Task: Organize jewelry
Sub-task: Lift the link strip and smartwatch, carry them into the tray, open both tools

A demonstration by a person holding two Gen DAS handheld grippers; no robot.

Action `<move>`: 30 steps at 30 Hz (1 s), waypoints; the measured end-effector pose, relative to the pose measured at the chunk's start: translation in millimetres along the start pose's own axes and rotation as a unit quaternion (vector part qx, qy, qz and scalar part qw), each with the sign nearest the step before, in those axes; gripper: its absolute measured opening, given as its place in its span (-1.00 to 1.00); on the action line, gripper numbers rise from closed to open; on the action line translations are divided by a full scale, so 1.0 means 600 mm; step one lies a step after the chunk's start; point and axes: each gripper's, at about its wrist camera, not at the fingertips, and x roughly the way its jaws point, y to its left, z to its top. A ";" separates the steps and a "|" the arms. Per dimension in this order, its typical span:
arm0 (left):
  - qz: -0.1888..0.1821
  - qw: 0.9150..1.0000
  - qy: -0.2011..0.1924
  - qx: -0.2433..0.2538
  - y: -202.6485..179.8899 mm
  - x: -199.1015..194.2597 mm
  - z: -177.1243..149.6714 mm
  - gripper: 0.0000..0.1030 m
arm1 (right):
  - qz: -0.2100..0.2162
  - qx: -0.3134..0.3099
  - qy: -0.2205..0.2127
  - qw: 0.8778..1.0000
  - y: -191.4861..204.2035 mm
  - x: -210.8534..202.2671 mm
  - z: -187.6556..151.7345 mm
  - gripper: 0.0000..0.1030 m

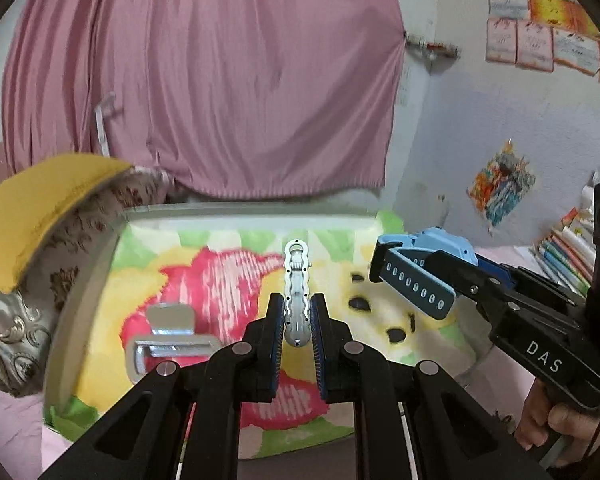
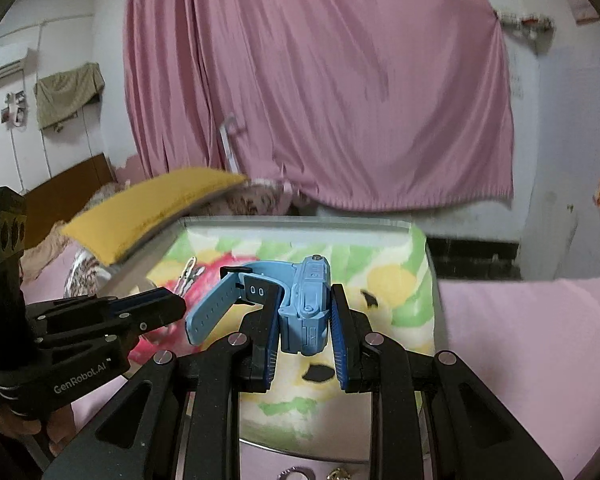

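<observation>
Between the left gripper's [image 1: 296, 316] two pads stands a silver hair clip [image 1: 296, 280], wavy-edged and pinched near its lower end, its toothed upper end pointing away from the camera above the tray [image 1: 84, 280]. The pads press both its sides. In the right wrist view the clip [image 2: 188, 272] shows only as a small silver piece past the left gripper's tips [image 2: 172, 304].

The right gripper [image 2: 305, 320] is closed on a blue watch [image 2: 306, 304], clamping the case edge-on between its blue-padded fingers. The strap [image 2: 210, 312] hangs out to the left, one half drooping with its row of holes visible, the other looping behind the left finger. From the left wrist view the watch [image 1: 440, 244] is held up over the tray's right side, with the strap [image 1: 416, 288] slanting down toward the centre.

Both grippers hover above the tray, which is lined with a cloth [image 1: 220, 280] printed in pink, yellow and green, with black marks on the right. On the cloth to the left of the clip lies a silver metal clasp-like piece [image 1: 168, 340], blurred.

A yellow-topped cushion [image 1: 40, 208] overlaps the tray's far left corner. A pink curtain [image 1: 204, 80] hangs behind. Books [image 1: 568, 256] are stacked at the far right.
</observation>
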 end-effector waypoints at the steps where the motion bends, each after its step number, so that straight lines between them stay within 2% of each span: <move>1: 0.001 1.000 0.012 0.000 -0.001 0.006 -0.002 -0.76 | -0.001 0.002 0.011 1.000 -0.004 0.007 -0.003 -0.60; 5: -0.007 0.998 0.062 -0.001 -0.002 0.030 -0.014 -0.76 | -0.001 0.006 0.053 0.999 -0.008 0.033 -0.017 -0.60; 11: 0.000 0.995 0.096 0.009 -0.002 0.046 -0.022 -0.75 | 0.007 0.009 0.102 0.995 -0.019 0.060 -0.037 -0.60; 18: -0.013 0.992 0.127 0.005 0.000 0.067 -0.030 -0.75 | 0.002 -0.004 0.107 0.994 -0.013 0.054 -0.040 -0.46; 24: -0.014 0.993 0.113 -0.010 0.010 0.054 -0.030 -0.74 | 0.000 0.001 0.090 0.996 -0.015 0.035 -0.038 -0.38; 26: -0.013 0.994 0.105 -0.012 0.011 0.046 -0.030 -0.68 | -0.003 0.002 0.076 0.997 -0.017 0.021 -0.038 -0.36; 28: -0.010 0.996 0.088 -0.015 0.013 0.031 -0.031 -0.50 | -0.010 0.001 0.053 0.999 -0.016 0.003 -0.036 -0.36; 30: -0.008 0.997 0.072 -0.018 0.015 0.017 -0.031 -0.43 | -0.015 0.001 0.035 0.999 -0.017 -0.013 -0.032 -0.21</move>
